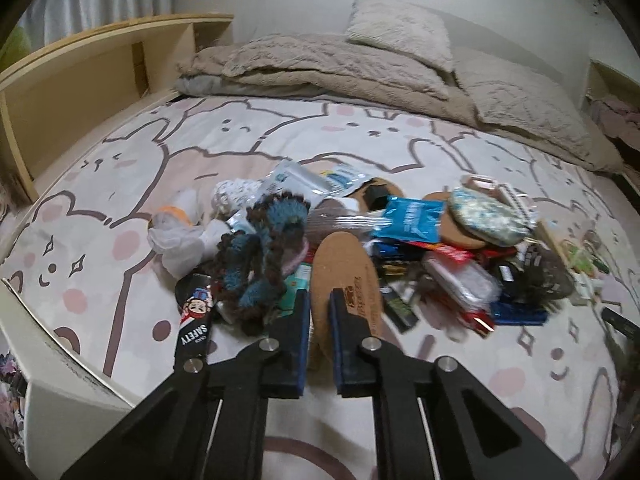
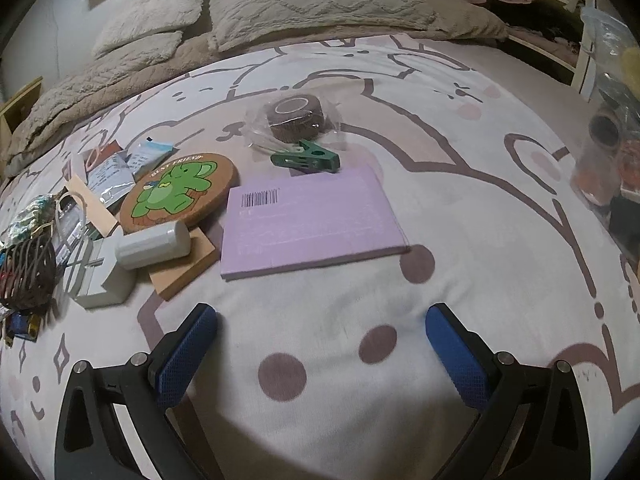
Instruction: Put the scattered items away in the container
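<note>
Two grippers work over a wide bed (image 2: 460,208) spread with a soft white sheet printed with brown-outlined cartoon bears; scattered items lie heaped on it, and the white cardboard container (image 1: 60,380) shows only as a corner at the lower left of the left wrist view, close beside the left gripper (image 1: 319,300). The largest loose piece is a flat lilac rectangular box with a barcode (image 2: 308,220), stiff and smooth; next a round cork coaster printed with a green bear (image 2: 180,190), then a long cork-faced shoe insole (image 1: 346,276), thin, matt and probably flexible; then a fuzzy blue-and-brown crocheted piece (image 1: 264,248), a white plastic cylinder (image 2: 154,243), a brown tape roll in clear wrap (image 2: 298,114) and a green plastic clip (image 2: 308,160).

The left gripper has its jaws drawn nearly together about the insole's near end, apparently pinching it; the right gripper (image 2: 322,330) is spread wide and holds nothing, hovering over bare sheet short of the lilac box.

To do this well, I judge the insole should be lifted clear of the pile before swinging left to the container, since its far end may drag neighbours along.
</note>
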Action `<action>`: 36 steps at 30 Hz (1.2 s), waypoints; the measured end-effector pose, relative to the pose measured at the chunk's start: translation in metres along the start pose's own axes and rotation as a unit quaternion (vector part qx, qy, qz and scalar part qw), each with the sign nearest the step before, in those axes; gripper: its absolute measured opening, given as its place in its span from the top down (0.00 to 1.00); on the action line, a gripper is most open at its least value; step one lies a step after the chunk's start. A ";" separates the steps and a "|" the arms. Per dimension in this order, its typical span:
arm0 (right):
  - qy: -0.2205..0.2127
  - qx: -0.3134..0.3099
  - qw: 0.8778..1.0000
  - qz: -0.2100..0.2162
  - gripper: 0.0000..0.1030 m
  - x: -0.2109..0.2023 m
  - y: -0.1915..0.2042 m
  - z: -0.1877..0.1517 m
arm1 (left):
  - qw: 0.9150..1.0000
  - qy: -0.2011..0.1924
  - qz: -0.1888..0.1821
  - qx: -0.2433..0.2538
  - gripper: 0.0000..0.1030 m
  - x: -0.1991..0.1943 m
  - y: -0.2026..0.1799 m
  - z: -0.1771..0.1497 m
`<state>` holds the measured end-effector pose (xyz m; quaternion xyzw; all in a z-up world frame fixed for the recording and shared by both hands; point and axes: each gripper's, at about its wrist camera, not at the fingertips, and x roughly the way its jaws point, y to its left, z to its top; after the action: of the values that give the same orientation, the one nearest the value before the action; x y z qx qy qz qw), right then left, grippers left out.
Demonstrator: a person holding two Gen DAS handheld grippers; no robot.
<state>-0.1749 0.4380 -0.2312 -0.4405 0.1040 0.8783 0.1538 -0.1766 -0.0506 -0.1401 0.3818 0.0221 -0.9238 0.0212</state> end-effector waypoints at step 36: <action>-0.024 -0.011 1.000 0.009 0.06 0.017 0.003 0.025 | 0.997 0.054 -0.002 0.048 0.24 -0.009 -0.010 -0.037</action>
<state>-0.2040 0.4464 -0.2298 -0.4202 0.0941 0.8910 0.1437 -0.1444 -0.0383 -0.1593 0.4312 -0.0199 -0.9020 -0.0004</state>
